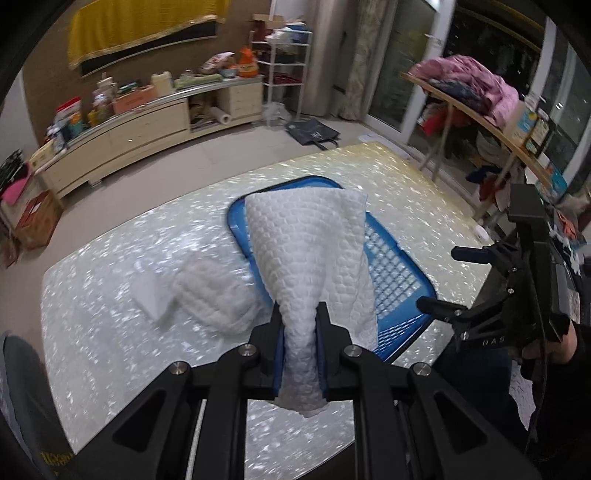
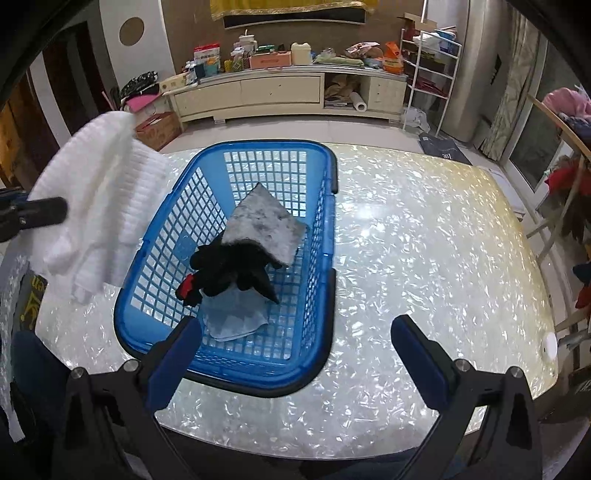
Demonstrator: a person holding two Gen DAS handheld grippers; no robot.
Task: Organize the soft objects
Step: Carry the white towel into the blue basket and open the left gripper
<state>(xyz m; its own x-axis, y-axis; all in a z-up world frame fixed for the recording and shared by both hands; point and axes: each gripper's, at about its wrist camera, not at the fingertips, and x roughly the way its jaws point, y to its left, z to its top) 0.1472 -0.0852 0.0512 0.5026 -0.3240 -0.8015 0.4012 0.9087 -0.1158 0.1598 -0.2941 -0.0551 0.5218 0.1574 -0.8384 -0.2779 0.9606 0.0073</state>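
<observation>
Fingers (image 1: 300, 354) of my left hand pinch a white cloth (image 1: 314, 258) mid-frame, above the blue basket (image 2: 325, 206); right fingers (image 2: 295, 354) are spread, empty. Cloth looks light, limp, draping; a bunched edge grips best.

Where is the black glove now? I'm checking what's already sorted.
In the right wrist view, the black glove lies inside the blue basket, on top of a grey cloth and a light-blue cloth.

Pale tiled floor (image 2: 295, 129) around a glossy mother-of-pearl tabletop (image 2: 424, 240). Along the brown far wall (image 2: 184, 33), a long cream sideboard (image 2: 258, 90) crowded with clutter, under a yellow fringed cloth (image 2: 288, 7). White wire shelving (image 2: 432, 70) beside curtained glass doors (image 1: 413, 62), dark outside.
</observation>
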